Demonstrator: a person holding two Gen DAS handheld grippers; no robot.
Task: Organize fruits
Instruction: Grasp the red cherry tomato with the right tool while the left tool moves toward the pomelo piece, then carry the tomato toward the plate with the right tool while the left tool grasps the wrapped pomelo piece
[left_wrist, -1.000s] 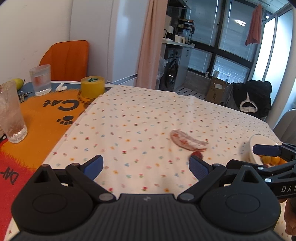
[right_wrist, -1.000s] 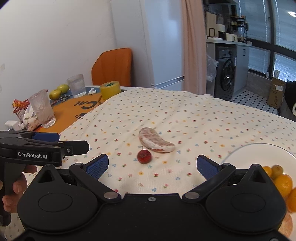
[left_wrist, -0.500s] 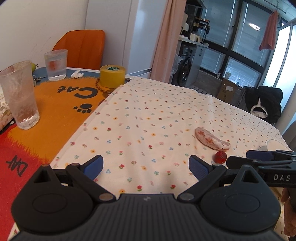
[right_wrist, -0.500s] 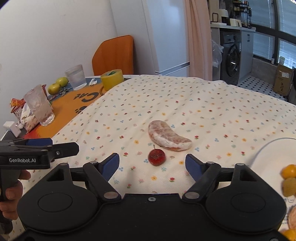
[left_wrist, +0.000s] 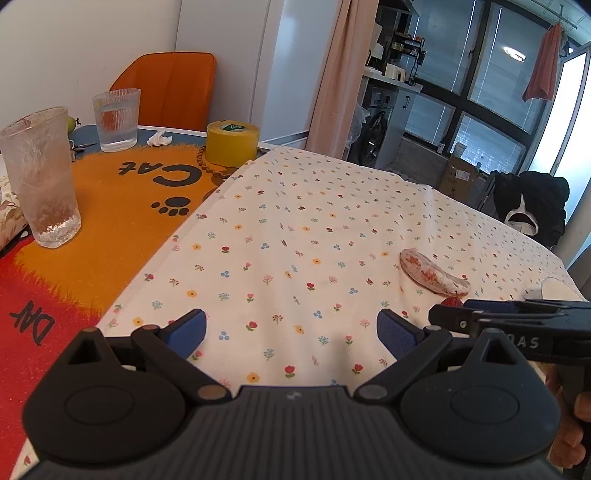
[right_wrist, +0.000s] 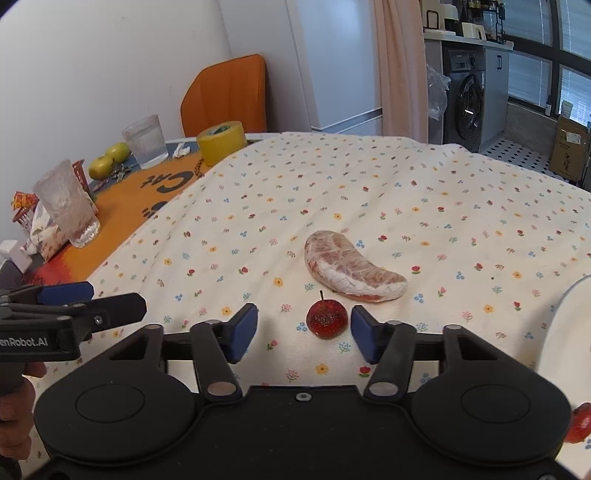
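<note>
Seen from the left wrist: left gripper (left_wrist: 291, 328) held low over the flowered cloth (left_wrist: 314, 229), jaws wide apart on nothing, seemingly parked out of the way. Peeled citrus segment (left_wrist: 432, 275) lying well ahead to the right; small red fruit (left_wrist: 451, 301) mostly hidden behind the other gripper's finger.

Seen from the right wrist: right gripper (right_wrist: 303, 334) lowered close to the cloth, jaws apart, bracketing the small red fruit (right_wrist: 327, 318), nearer the right pad (right_wrist: 364, 338), not yet touching. Probably lined up for a pinch and a carry to the white plate (right_wrist: 565, 332) at the right edge. Citrus segment (right_wrist: 351, 271) just beyond, untouched.
</note>
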